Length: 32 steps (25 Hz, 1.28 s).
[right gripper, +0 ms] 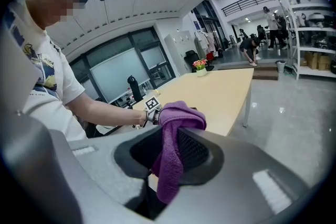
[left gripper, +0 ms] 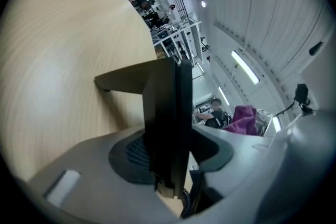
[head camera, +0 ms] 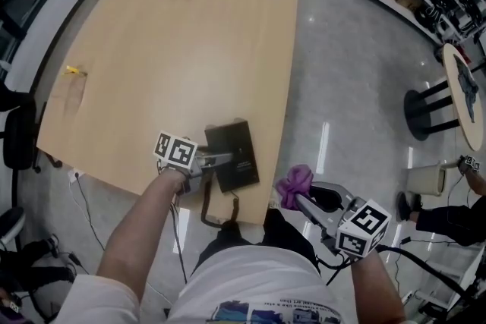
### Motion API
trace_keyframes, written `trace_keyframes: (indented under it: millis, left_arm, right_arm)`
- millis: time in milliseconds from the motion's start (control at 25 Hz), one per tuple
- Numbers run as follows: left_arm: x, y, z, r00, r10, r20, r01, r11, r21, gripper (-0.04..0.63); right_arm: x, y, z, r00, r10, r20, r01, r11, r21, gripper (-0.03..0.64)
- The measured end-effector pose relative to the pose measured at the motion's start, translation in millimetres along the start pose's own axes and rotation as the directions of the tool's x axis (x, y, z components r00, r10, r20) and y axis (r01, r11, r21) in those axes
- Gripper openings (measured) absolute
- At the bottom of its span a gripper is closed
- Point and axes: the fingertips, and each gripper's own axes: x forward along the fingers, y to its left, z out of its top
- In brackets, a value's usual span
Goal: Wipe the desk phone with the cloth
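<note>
Steadying the desk phone point(head camera: 234, 155) at the bench's point(head camera: 190, 49) near edge, my left fingers point(left gripper: 128, 157) clamp its rigid left side; it probably slides easily. Right of the phone, my right fingers point(right gripper: 198, 152) pinch the soft, limp cloth point(right gripper: 170, 165).

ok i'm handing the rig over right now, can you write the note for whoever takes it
Left gripper: jaws stand around the left edge of the black desk phone; whether the pads press it is unclear.
Right gripper: jaws shut on the purple cloth, held off the light wooden table, right of its near corner.
Phone lies at the table's near edge.
Done: cloth in hand.
Left: bring the cloth to the phone and wipe it.
</note>
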Motion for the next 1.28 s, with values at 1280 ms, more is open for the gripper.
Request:
trace_keyframes:
  millis: [1280]
  left_arm:
    - [6.9,-265.0,-185.9,0.695,0.394,0.601,-0.62,0.752,0.223,0.135]
  right_arm:
    - [-108.3,47.9,-96.1,0.926,0.371,-0.068,-0.366,0.843,-0.394,0.091]
